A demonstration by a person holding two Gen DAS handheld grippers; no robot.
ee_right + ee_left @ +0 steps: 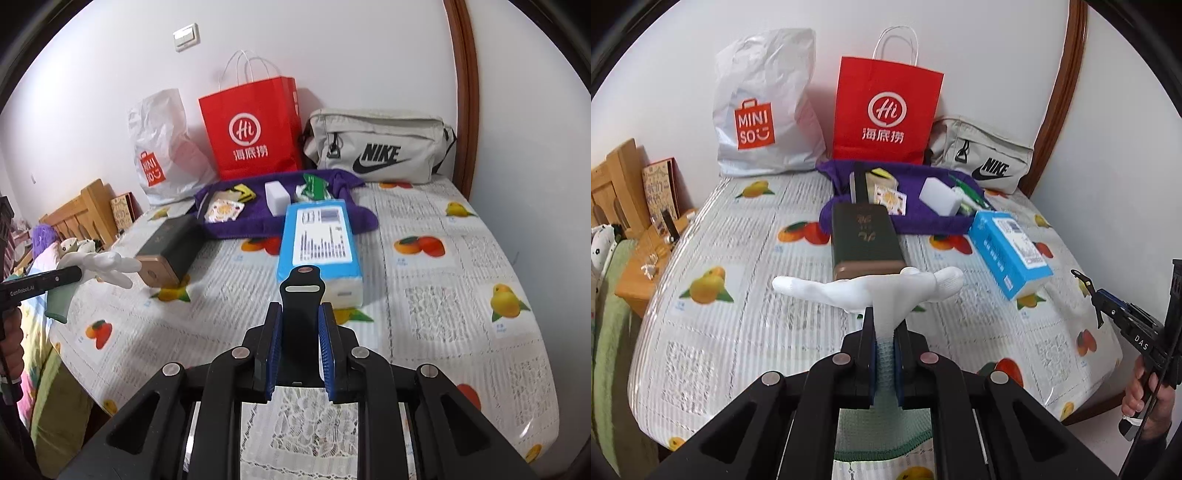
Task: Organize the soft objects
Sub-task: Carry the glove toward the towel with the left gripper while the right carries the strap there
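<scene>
White glove (882, 291) w/ pale green cuff, fingers splayed, pinched in L gripper (885, 339).

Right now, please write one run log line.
left claw: shut on glove | right claw: shut on black clip | both above table

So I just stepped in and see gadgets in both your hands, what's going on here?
A person is tidying soft things on a table with a fruit-print cloth. The left gripper is shut on a white glove with a pale green cuff, held above the table. The right gripper is clamped on a black strap-like piece. A blue tissue pack, a dark box and a purple cloth holding small items lie ahead.
</scene>
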